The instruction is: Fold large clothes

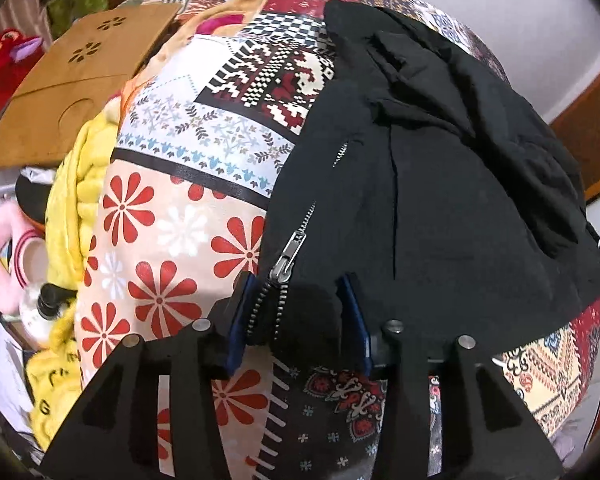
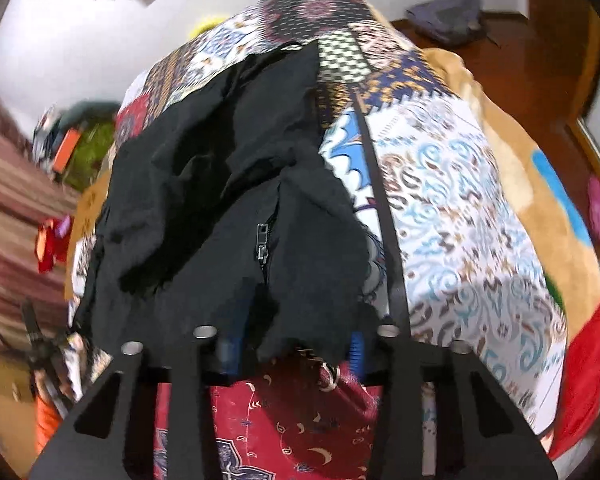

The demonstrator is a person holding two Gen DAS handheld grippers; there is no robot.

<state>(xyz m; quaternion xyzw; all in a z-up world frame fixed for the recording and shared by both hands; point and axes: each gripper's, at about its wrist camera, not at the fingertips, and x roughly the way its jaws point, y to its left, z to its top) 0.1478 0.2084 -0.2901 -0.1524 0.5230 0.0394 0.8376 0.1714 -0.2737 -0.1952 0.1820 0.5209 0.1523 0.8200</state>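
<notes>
Left wrist view: a black zip jacket lies rumpled on a patchwork bedspread. The left gripper has its jaws partly open around the hem by the silver zipper pull; whether the pads press is unclear. A brown perforated board and yellow blanket lie to the left.

Right wrist view: the jacket lies bunched on the bedspread. The right gripper has its jaws narrowed onto the near edge, whose fabric hides the fingertips.

Both grippers – left, right – point steeply down, fingers partly apart.
</notes>
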